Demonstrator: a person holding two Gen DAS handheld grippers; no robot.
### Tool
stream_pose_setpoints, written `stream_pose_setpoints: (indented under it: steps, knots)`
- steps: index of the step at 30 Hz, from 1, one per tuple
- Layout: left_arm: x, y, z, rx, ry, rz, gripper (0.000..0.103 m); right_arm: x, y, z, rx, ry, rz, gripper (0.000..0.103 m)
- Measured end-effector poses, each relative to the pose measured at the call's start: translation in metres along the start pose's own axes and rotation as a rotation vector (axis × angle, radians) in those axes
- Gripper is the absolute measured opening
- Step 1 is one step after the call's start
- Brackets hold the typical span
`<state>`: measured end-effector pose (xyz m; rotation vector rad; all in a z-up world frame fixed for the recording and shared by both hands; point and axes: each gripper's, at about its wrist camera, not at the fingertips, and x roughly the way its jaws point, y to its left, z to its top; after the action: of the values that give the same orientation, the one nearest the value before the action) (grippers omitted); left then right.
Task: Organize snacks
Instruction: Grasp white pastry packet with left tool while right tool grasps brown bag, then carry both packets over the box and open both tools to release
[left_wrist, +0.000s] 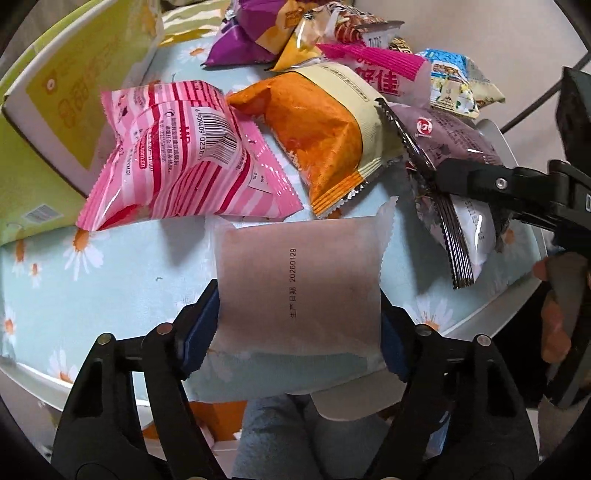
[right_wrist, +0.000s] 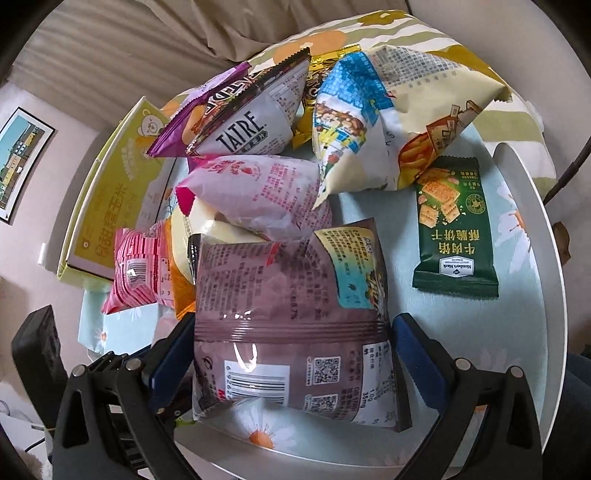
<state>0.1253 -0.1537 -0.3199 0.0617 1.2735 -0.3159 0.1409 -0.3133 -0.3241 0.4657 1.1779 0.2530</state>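
Observation:
My left gripper (left_wrist: 299, 317) is shut on a frosted white packet (left_wrist: 299, 295) with a printed date, held at the near edge of the round table (left_wrist: 110, 280). My right gripper (right_wrist: 291, 350) stands with its blue pads on both sides of a mauve snack bag (right_wrist: 291, 317) that lies on the table; in the left wrist view this bag (left_wrist: 454, 155) sits under the right gripper's black fingers (left_wrist: 476, 179). A pile of snack bags lies beyond: pink striped (left_wrist: 184, 155), orange (left_wrist: 317, 133), purple (left_wrist: 240, 40), pink-and-white (right_wrist: 266, 192), blue-and-cream (right_wrist: 391, 122).
A yellow box (left_wrist: 77, 92) stands at the table's left side. A green cracker packet (right_wrist: 456, 229) lies flat at the right. The table has a daisy-print cloth (right_wrist: 513, 221) and a white rim (right_wrist: 554, 288). My knees show below the table's edge.

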Motion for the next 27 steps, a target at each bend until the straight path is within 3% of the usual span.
stream_pose_setpoints:
  steps: [8,14,27]
  knots:
    - [-0.002,0.013,0.005,-0.023,0.003,-0.06,0.071,0.0,-0.002,-0.004,-0.005,-0.013,0.004,0.101]
    - [0.001,0.02,0.008,-0.041,0.013,-0.099,0.071,-0.01,0.007,-0.011,-0.031,-0.043,-0.004,0.078]
    - [-0.038,0.022,0.005,-0.028,-0.003,-0.127,0.07,-0.041,0.017,-0.015,-0.029,-0.088,-0.009,0.075]
